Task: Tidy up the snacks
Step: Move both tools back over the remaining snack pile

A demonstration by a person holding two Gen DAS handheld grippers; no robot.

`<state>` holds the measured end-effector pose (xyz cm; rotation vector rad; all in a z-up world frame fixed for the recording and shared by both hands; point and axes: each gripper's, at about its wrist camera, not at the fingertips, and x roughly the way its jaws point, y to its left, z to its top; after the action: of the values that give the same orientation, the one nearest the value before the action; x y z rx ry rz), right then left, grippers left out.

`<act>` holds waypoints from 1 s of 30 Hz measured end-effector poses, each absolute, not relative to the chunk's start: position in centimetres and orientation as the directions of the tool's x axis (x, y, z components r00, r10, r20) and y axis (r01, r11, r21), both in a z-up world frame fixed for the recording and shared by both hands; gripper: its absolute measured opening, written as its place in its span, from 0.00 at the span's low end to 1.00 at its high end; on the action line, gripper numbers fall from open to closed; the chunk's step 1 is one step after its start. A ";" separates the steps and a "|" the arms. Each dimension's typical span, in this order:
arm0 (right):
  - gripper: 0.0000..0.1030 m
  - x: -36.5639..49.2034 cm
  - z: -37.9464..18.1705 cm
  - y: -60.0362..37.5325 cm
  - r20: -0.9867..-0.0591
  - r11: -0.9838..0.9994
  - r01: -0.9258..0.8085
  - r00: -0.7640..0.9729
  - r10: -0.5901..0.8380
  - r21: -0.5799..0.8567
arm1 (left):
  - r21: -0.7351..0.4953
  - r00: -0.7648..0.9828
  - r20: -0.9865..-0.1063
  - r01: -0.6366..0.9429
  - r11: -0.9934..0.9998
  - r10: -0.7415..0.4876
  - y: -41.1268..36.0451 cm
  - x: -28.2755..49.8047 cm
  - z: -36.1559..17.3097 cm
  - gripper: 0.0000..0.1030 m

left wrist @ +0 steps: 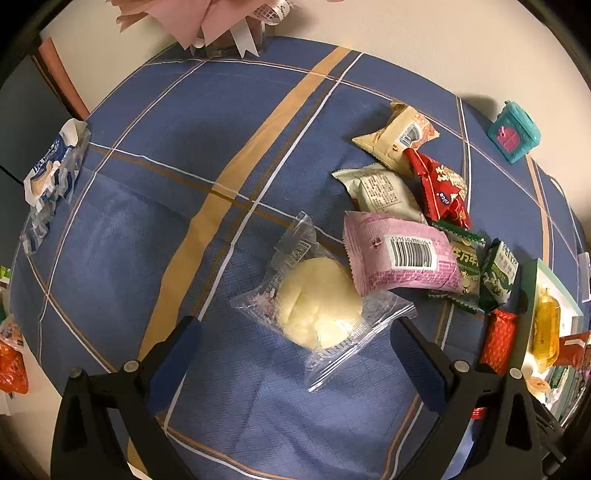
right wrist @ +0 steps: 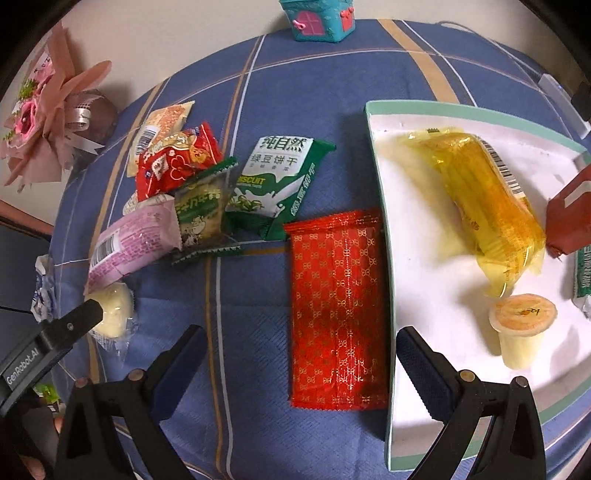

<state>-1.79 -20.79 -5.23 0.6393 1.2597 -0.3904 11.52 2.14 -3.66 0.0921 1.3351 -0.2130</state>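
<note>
The left tongs [left wrist: 295,343] hang open around the clear-wrapped cream bun [left wrist: 317,302] on the tabletop [left wrist: 147,229], apparently lining up a pick. The right tongs [right wrist: 299,354], open, straddle the red patterned packet [right wrist: 336,306] beside the white tray [right wrist: 384,192]. Closing and lifting should follow.

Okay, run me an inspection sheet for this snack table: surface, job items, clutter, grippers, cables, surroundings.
Surface: blue plaid tablecloth, wrinkled.
Job's things: loose pile with pink packet, red packet, biscuit packet; clear-wrapped bun beside it; red foil pack flat against the tray, which holds a yellow bag and jelly cup.
Clutter: torn blue-white wrapper at table edge.
Grippers: left gripper open, bun between its fingers, no contact seen; right gripper open over the foil pack.
Cables: thin white cord at far edge.
Surroundings: pink bouquet, teal house box, pale wall.
</note>
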 end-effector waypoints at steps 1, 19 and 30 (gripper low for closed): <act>1.00 -1.9 -5.2 -21.0 -0.957 0.763 0.602 0.281 0.075 0.236 | -0.060 0.217 -0.970 0.205 0.977 -0.105 2.2 11.5 -3.7 0.99; 1.00 -1.2 -4.1 -21.2 -0.949 0.813 0.548 0.314 0.019 0.197 | -0.127 0.202 -0.966 0.178 0.976 -0.162 3.6 12.5 -3.8 0.99; 1.00 0.6 -3.6 -18.1 -0.953 0.848 0.509 0.303 -0.016 0.148 | -0.132 0.202 -0.966 0.155 0.979 -0.162 5.6 13.3 -3.7 0.99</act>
<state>0.64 -18.14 -3.58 0.4714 1.2234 -0.3656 13.31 5.63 -3.70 -0.0062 1.3492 -0.2207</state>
